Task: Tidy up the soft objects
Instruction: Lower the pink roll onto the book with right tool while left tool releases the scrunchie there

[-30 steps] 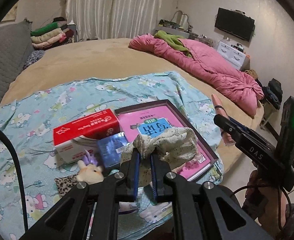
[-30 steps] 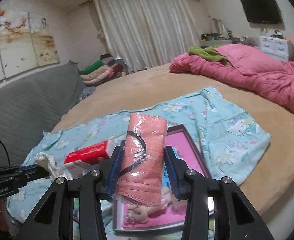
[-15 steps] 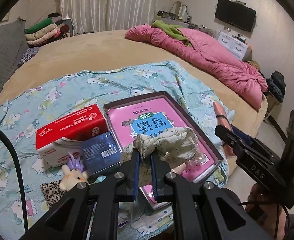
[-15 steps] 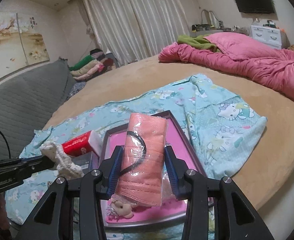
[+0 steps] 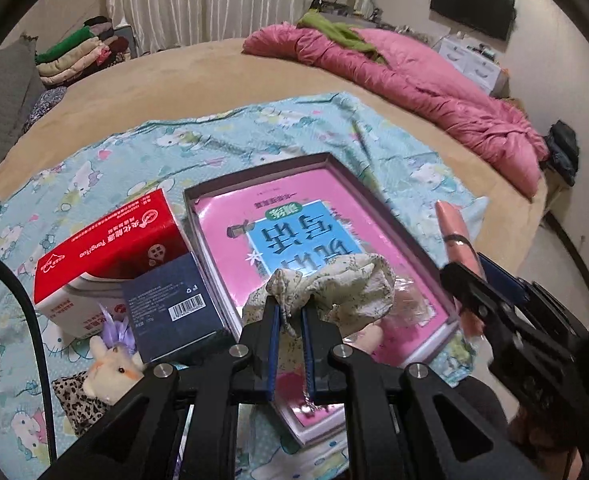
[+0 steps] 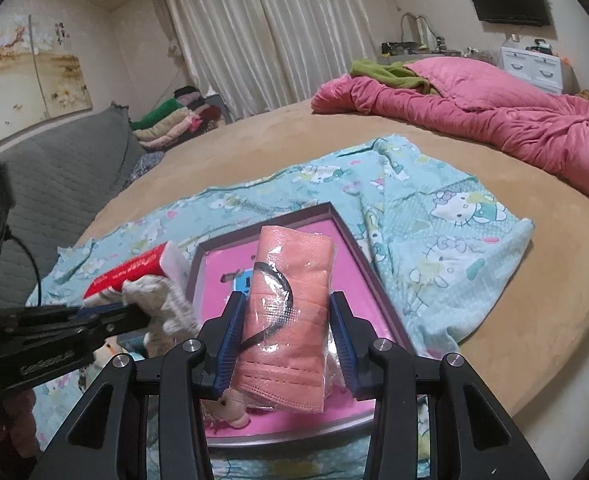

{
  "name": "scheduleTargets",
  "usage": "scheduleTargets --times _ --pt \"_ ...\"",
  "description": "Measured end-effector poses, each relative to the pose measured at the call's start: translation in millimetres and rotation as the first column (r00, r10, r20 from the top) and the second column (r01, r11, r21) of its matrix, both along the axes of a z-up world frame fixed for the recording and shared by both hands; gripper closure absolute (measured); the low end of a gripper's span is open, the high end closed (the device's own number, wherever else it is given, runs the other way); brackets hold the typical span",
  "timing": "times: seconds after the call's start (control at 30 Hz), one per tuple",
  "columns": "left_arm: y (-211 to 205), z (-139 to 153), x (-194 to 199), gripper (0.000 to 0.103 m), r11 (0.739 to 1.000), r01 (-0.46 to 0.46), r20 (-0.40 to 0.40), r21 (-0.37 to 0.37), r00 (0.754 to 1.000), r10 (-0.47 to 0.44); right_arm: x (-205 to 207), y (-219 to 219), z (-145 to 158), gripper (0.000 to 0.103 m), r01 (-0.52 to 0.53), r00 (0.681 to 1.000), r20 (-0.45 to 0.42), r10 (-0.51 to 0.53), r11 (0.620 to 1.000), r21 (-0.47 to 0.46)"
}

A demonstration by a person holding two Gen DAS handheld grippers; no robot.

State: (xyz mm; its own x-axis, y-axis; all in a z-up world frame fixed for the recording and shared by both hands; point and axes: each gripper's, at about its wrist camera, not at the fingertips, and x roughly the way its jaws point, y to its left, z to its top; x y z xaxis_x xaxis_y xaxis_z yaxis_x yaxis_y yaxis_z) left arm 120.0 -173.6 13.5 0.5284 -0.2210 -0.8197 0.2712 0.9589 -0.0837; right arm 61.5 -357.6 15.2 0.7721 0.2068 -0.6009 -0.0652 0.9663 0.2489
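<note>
Floral cloth pouch (image 5: 326, 288) and wrapped pink masks (image 6: 286, 320), both held above the pink tray (image 5: 198, 196).

Left gripper (image 5: 291, 320) has its jaws pinching a bunched corner of the limp, light cloth; right gripper (image 6: 284, 344) has its jaws clamped on the masks' sides. That film wrap looks slippery, so a mid-pack hold suits it best.

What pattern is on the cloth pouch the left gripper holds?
Cream with a small green floral print on the pouch, clearest in the left wrist view.
</note>
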Motion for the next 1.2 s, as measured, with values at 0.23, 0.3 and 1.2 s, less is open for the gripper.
scheduleTargets --times 0.23,0.3,1.2 --pt "-8 -21 15 0.092 0.999 -0.010 -0.040 0.038 0.999 0.012 3 8 -12 0.059 -0.020 1.000 -0.020 0.020 0.999 -0.025" --pt "-10 -26 19 0.092 0.998 -0.008 -0.042 0.056 0.999 0.010 5 10 -14 0.059 -0.024 0.999 -0.028 0.023 0.999 -0.027" --pt "-16 -62 50 0.092 0.997 -0.002 -0.130 0.076 0.991 0.012 24 30 -54 0.059 -0.072 0.982 -0.179 0.052 0.991 -0.109"
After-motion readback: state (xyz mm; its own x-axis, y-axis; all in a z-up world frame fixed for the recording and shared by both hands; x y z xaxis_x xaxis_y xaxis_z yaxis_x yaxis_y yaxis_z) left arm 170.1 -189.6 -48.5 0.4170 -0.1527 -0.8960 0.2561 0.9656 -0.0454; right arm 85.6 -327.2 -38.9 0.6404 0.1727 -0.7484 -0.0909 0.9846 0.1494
